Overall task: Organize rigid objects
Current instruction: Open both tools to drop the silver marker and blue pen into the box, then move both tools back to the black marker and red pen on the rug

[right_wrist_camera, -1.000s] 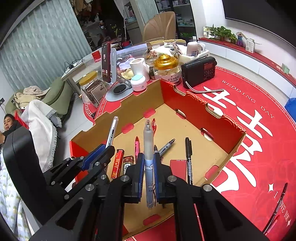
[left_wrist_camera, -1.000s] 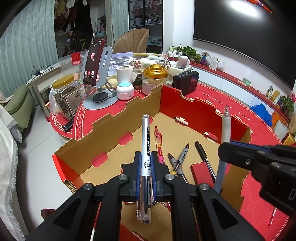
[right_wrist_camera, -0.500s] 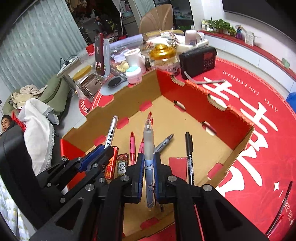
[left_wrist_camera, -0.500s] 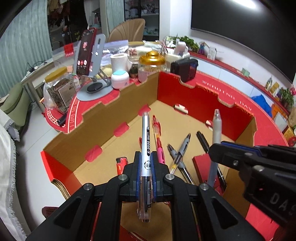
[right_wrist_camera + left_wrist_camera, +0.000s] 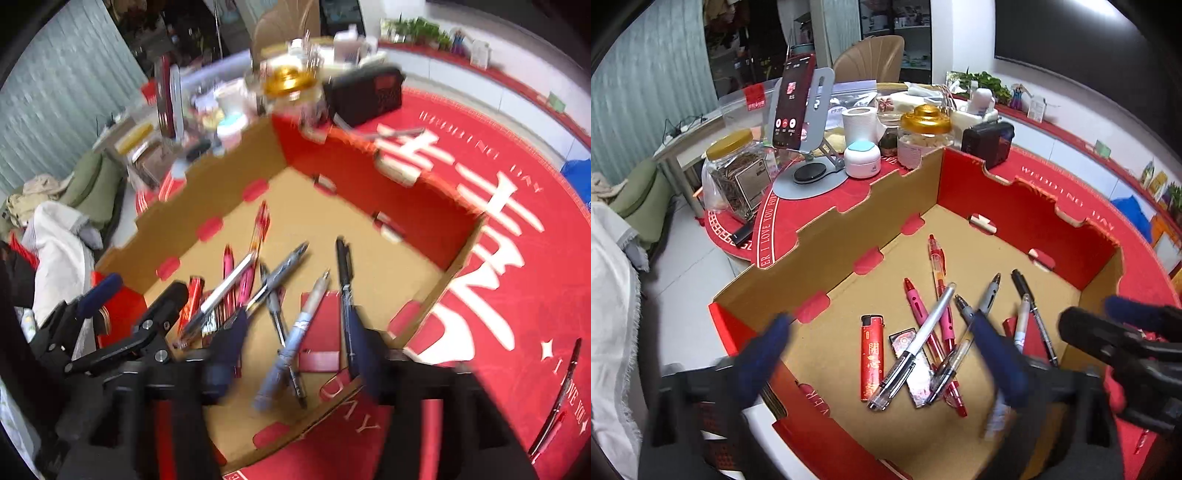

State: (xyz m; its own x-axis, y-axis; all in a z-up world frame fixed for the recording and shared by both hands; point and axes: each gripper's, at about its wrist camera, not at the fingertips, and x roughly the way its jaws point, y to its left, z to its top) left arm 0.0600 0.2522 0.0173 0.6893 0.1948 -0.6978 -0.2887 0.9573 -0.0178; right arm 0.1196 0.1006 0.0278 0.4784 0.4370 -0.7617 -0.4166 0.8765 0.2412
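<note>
pens (image 5: pixel 912 345) now out of both tongs

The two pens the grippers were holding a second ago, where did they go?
Both were let go. The left gripper has just opened its jaws, and its silver pen now lies across the pink pens in the box. The right gripper has just opened too, and its pale blue pen lies in the box between its spread fingers. The lighter and black pen lie as before.
</note>
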